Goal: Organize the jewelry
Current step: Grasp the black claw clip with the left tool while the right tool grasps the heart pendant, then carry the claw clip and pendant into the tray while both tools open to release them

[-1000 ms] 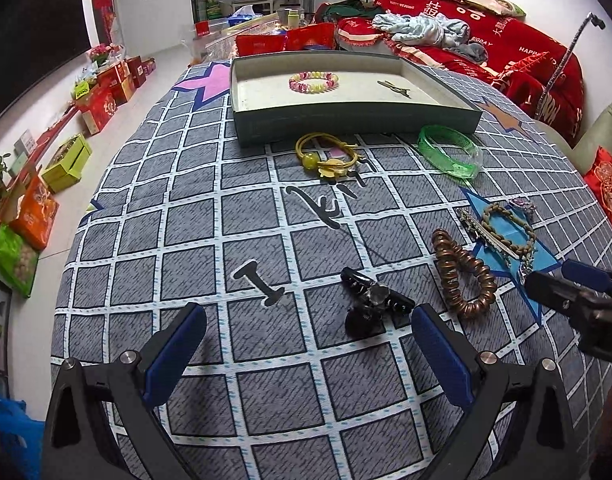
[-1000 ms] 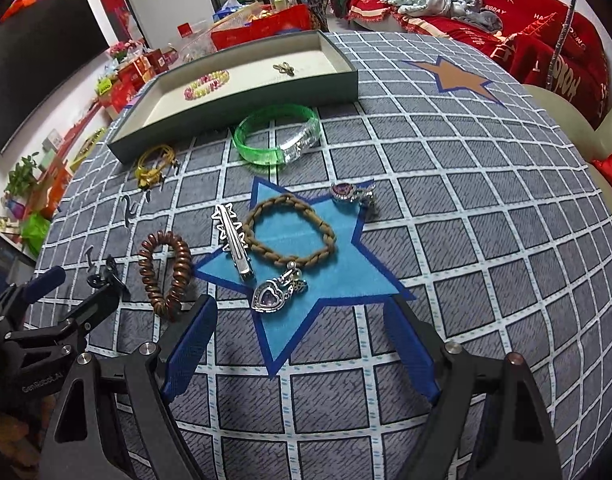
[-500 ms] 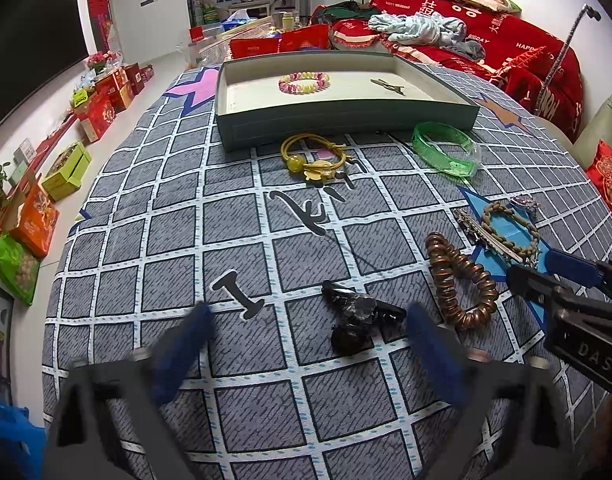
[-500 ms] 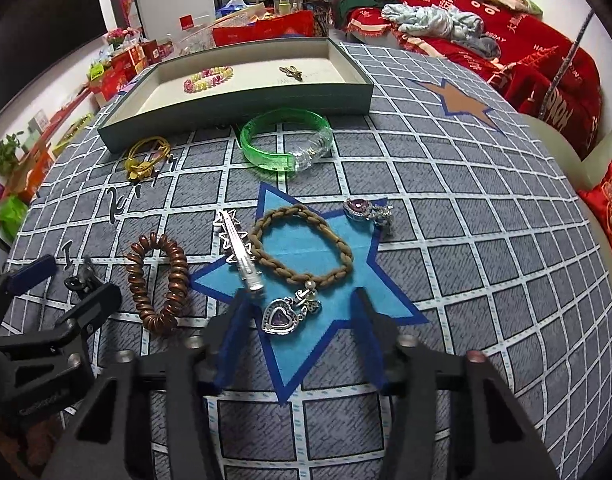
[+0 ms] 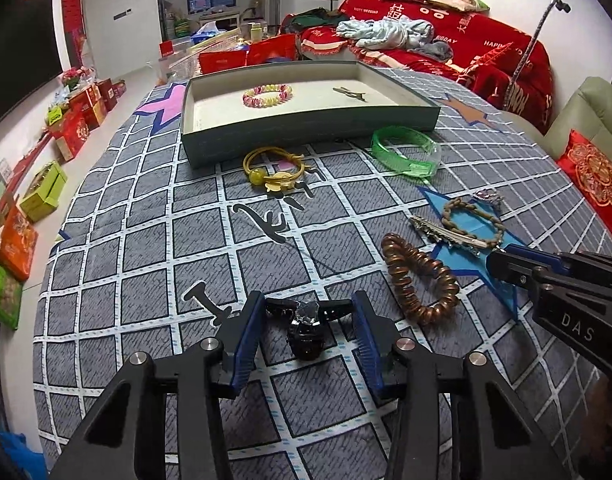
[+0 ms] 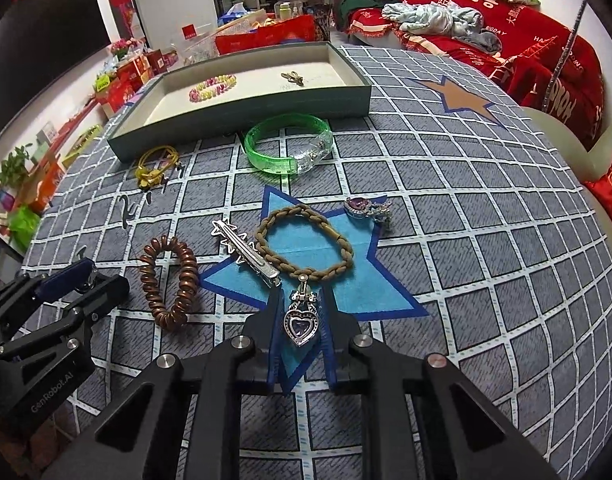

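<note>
Left claw (image 5: 309, 322) closing around black clip (image 5: 308, 330), pads not yet pressing: rigid, light. Right claw (image 6: 301, 322) closing on heart pendant (image 6: 300, 322): small, slippery; grip flanks.

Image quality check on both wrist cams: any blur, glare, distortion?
Left wrist: sharp throughout, heavy fisheye bowing the tray rim and the cloth's grid, dark vignette corners, small glints on the faceted black hair clip. Right wrist: equally sharp, same barrel bend, highlights on the heart pendant, soft shadows only.
</note>
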Tool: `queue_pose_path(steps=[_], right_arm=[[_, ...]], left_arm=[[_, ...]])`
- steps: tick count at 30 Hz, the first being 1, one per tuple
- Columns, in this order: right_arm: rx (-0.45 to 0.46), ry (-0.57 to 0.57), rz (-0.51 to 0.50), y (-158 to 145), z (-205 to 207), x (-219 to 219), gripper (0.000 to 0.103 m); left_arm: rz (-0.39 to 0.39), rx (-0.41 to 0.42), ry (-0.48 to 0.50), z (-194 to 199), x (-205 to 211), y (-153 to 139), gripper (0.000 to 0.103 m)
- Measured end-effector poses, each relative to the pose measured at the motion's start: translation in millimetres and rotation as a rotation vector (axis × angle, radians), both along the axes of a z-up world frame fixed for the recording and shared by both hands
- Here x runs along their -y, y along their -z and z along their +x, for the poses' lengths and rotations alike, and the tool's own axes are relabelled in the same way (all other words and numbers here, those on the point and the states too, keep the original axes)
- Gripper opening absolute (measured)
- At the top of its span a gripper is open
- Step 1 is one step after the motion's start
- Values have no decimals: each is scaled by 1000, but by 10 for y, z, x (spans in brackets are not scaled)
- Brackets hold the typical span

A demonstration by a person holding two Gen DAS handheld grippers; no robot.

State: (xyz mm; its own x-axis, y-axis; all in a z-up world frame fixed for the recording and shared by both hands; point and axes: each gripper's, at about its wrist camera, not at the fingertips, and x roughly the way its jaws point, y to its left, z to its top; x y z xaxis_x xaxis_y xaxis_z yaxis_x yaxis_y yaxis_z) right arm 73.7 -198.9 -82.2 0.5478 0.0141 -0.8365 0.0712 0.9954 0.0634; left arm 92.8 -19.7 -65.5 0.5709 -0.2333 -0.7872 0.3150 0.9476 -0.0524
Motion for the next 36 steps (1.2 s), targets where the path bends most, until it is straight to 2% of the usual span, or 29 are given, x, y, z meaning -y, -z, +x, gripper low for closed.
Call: queue_pose_path(steps=[10,22,30,36], right_arm=[[41,0,45,-174,-71,99,19],[80,7,111,-416,-9,192,19],[109,-4,153,-654,230,242,19],[140,-28,164,-890,618,240,19]], left_arm=[[-59,-1,-22,10,-195,-158,61],[-87,33,-15,64,-287,-433,61],[-107,54,-12,285,-303,-676,61],[-114,84,-17,654,-311,-923,61]])
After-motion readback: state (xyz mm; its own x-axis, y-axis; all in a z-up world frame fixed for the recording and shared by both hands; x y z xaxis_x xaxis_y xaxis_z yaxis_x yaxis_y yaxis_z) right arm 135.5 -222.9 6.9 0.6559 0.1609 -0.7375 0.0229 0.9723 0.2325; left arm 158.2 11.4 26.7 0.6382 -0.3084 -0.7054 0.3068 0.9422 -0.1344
